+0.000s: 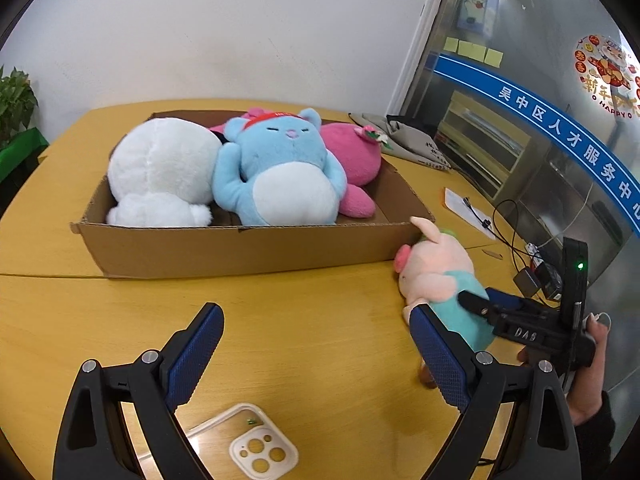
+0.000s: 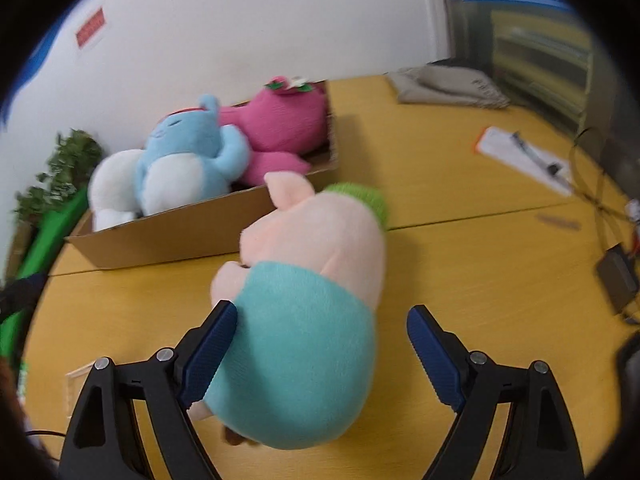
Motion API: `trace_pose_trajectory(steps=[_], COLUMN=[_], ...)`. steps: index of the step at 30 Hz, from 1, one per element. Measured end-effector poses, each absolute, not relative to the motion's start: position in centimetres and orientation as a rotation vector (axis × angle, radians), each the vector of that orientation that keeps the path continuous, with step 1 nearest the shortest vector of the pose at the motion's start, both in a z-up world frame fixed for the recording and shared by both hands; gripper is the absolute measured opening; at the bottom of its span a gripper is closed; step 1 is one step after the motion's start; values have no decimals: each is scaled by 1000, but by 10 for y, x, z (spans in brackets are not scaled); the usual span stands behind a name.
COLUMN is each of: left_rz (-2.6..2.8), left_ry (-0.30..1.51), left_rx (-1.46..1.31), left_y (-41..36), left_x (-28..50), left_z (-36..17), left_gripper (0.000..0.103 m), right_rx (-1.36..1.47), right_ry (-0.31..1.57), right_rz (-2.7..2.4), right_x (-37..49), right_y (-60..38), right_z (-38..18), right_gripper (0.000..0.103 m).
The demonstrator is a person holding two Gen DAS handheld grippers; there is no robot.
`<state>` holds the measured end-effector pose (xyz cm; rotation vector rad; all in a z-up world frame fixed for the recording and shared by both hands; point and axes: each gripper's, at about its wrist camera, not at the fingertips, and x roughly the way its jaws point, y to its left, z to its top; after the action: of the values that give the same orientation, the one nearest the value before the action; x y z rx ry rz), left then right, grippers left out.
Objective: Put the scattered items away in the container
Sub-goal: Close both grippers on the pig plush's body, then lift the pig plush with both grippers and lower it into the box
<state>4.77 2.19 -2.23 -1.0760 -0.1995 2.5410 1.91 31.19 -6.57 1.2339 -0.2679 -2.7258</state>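
A cardboard box (image 1: 248,248) sits on the yellow table and holds a white plush (image 1: 160,168), a blue plush (image 1: 280,176) and a pink plush (image 1: 356,156). A pink pig plush in a teal shirt (image 2: 304,300) lies on the table beside the box's right corner; it also shows in the left wrist view (image 1: 440,276). My right gripper (image 2: 322,344) is open with its jaws on either side of the pig's teal body; the left pad (image 2: 212,348) touches it. My left gripper (image 1: 316,356) is open and empty over bare table.
A clear phone case (image 1: 252,444) lies under my left gripper. Grey cloth bags (image 2: 448,84), a paper with a pen (image 2: 524,156), cables and a small black box (image 2: 618,276) lie on the right. A green plant (image 1: 16,96) stands at the far left.
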Motion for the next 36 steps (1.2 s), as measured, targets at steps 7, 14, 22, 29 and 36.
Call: trace_pose_trajectory(steps=[7, 14, 22, 29, 36], left_rz=[2452, 2344, 2239, 2240, 2284], left_ry=[-179, -155, -129, -52, 42], left_rx=[-1083, -1121, -1216, -1173, -1006], left_y=[43, 74, 115, 130, 151], left_x=[33, 0, -34, -28, -61], left_z=[-19, -31, -64, -47, 23], left_gripper=[96, 96, 91, 72, 71], right_rx=[1204, 1078, 977, 906, 714], right_ry=[-180, 225, 489, 370, 382], right_rz=[-2568, -2651, -2678, -2696, -2763], right_x=[29, 59, 91, 98, 70], right_y=[279, 227, 202, 210, 225], right_z=[-84, -83, -92, -85, -39], right_gripper=[84, 81, 80, 69, 69])
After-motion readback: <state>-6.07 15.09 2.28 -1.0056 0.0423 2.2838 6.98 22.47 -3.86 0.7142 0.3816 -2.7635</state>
